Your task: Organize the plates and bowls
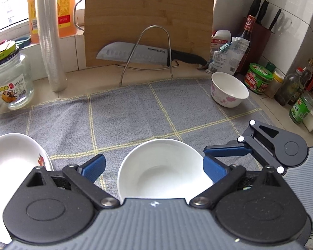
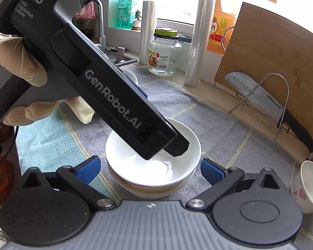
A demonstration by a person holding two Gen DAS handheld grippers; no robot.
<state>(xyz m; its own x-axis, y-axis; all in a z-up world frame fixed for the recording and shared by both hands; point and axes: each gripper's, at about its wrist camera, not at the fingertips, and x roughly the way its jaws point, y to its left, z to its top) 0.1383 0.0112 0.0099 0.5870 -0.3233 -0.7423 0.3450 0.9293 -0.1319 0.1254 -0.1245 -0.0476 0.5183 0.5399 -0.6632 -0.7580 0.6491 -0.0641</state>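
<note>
A plain white bowl (image 1: 162, 173) sits nested on another bowl on the grey checked cloth (image 1: 123, 120); the stack shows in the right wrist view (image 2: 154, 166). My left gripper (image 1: 154, 166) is open, its blue fingers on either side of the bowl's rim. My right gripper (image 2: 150, 169) is open around the same stack, and its fingers (image 1: 227, 152) show at the bowl's right. A white plate with a red pattern (image 1: 12, 162) lies at the left. A white bowl with pink flowers (image 1: 229, 89) stands at the far right; it also shows in the right wrist view (image 2: 308, 185).
A bamboo cutting board (image 1: 148, 20) and a knife (image 1: 139, 54) on a wire rack stand at the back. A glass jar (image 1: 10, 79), a film roll (image 1: 50, 41), oil bottles, sauce jars (image 1: 258, 79) and a knife block ring the cloth. A sink tap (image 2: 100, 25) is far left.
</note>
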